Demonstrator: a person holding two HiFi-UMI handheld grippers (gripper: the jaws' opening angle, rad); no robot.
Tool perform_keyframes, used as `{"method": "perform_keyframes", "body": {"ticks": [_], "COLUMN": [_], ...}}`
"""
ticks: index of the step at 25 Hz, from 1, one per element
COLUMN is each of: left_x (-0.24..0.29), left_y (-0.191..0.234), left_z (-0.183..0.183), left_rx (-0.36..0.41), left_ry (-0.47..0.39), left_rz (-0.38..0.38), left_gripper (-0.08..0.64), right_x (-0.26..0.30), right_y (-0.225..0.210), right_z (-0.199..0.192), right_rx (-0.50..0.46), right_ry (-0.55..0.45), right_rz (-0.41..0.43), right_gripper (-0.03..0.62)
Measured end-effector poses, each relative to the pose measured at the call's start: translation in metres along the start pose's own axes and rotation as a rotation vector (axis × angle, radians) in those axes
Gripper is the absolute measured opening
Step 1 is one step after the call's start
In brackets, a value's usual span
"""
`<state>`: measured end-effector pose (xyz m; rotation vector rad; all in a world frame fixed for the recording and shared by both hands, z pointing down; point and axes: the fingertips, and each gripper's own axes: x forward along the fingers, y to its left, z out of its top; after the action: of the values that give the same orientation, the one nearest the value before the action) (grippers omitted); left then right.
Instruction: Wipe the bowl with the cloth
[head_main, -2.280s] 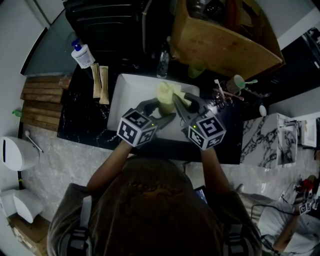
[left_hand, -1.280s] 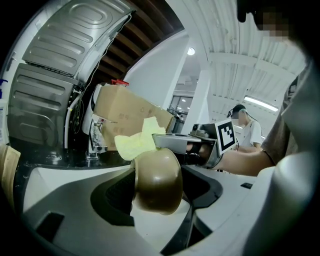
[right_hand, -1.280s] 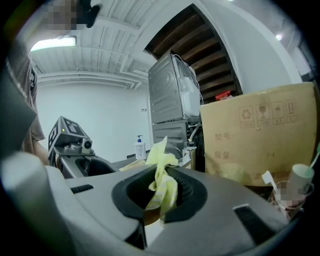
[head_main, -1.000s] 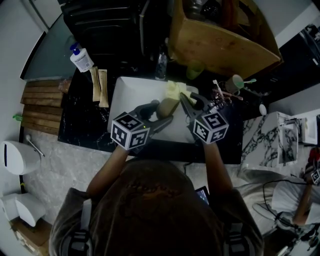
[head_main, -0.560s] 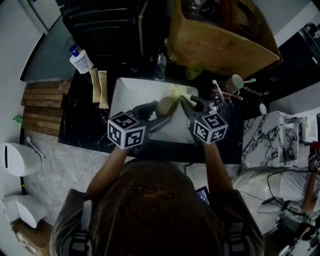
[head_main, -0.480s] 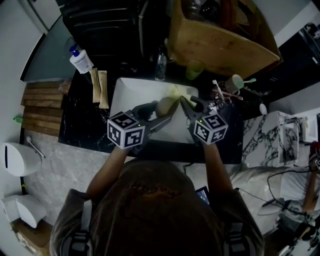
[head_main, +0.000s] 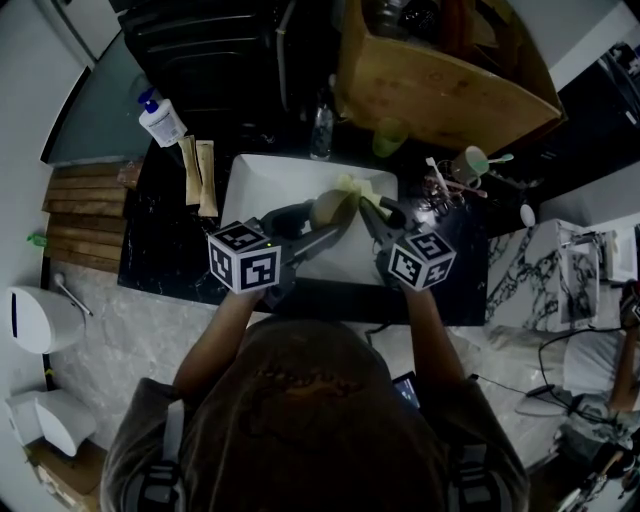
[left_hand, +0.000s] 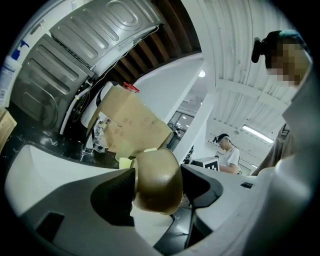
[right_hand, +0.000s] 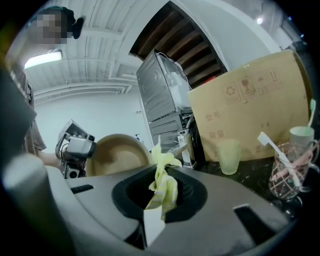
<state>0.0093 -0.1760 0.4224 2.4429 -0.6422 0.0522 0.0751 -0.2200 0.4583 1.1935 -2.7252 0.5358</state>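
Note:
A small tan bowl hangs over the white sink, clamped between the jaws of my left gripper. In the left gripper view the bowl fills the gap between the jaws, tipped on its side. My right gripper is shut on a yellow-green cloth, which lies just right of the bowl. The right gripper view has the cloth pinched between the jaws and the bowl at left with its hollow facing the camera.
A big cardboard box stands behind the sink. A soap bottle and two sachets lie at the left. A pale green cup and a holder with brushes sit at the right. A tap stands behind the sink.
The bowl and cloth have shifted slightly up and back over the sink. The left gripper has rolled, its marker cube moving left. The cloth now shows less, tucked beside the bowl.

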Motion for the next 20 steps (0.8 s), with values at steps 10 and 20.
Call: {"method": "perform_keyframes", "body": {"ticks": [10,20], "left_x": [-0.001,-0.002], "left_y": [0.001,0.008], "left_z": [-0.002,0.006], "left_rx": [-0.024,-0.076], "left_ry": [0.001,-0.038], "left_rz": [-0.011,-0.014], "left_gripper": [0.281,0.281], "right_x": [-0.002,-0.002], "right_y": [0.001,0.007], "right_z": [-0.014,-0.029], "right_rx": [0.037,0.049], "right_ry": [0.01,0.032], "right_rz": [-0.001,0.013], "right_gripper": [0.028,0.026]}}
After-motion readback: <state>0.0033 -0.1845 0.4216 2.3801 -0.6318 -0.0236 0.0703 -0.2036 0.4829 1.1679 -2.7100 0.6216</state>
